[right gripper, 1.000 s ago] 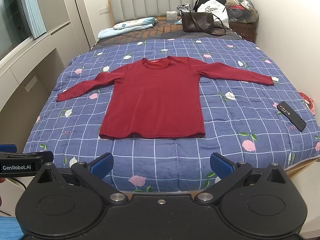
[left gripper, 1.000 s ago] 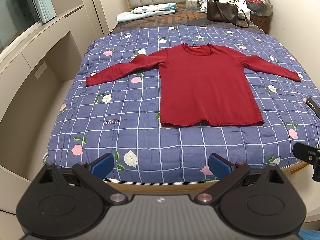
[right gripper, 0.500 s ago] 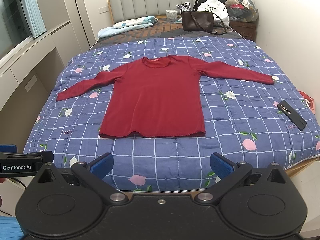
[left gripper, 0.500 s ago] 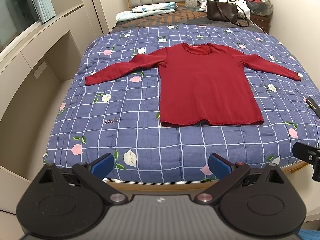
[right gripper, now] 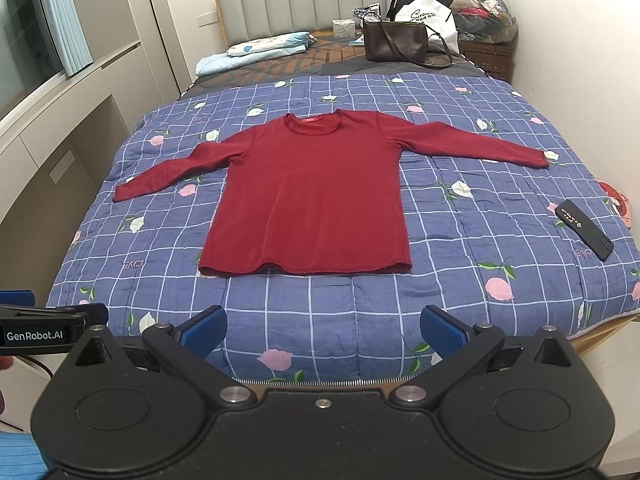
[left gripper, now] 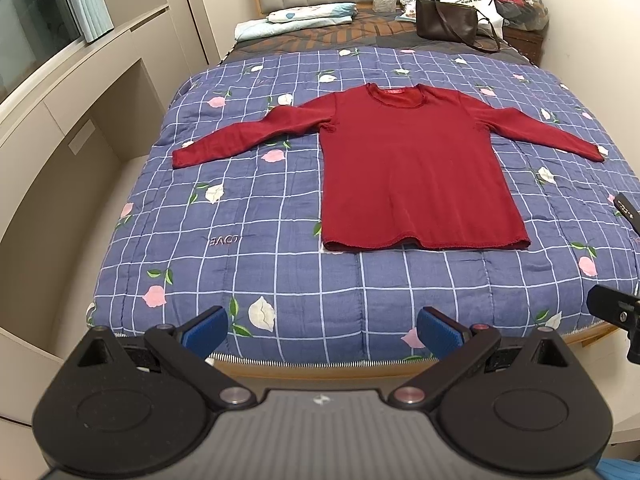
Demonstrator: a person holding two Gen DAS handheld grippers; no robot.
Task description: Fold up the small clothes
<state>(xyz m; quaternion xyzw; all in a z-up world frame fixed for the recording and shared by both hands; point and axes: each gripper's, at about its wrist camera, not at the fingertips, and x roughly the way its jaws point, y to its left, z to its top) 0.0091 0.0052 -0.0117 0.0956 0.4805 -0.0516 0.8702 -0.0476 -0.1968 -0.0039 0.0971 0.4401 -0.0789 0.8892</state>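
Left wrist view: left claw [left gripper: 322,330] spread wide, empty, back at the bed's foot; red long-sleeved top [left gripper: 412,168] flat on the quilted floral bedspread [left gripper: 256,240], ahead and rightward, collar far, hem near, sleeves outstretched sideways. Right wrist view: right claw [right gripper: 323,330] equally wide, empty; top [right gripper: 312,196] dead ahead, soft knit, scalloped hem nearest.

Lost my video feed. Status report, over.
Left gripper and right gripper open, empty. Red shirt flat, unfolded, sleeves spread. Black case lies beside it, apart.
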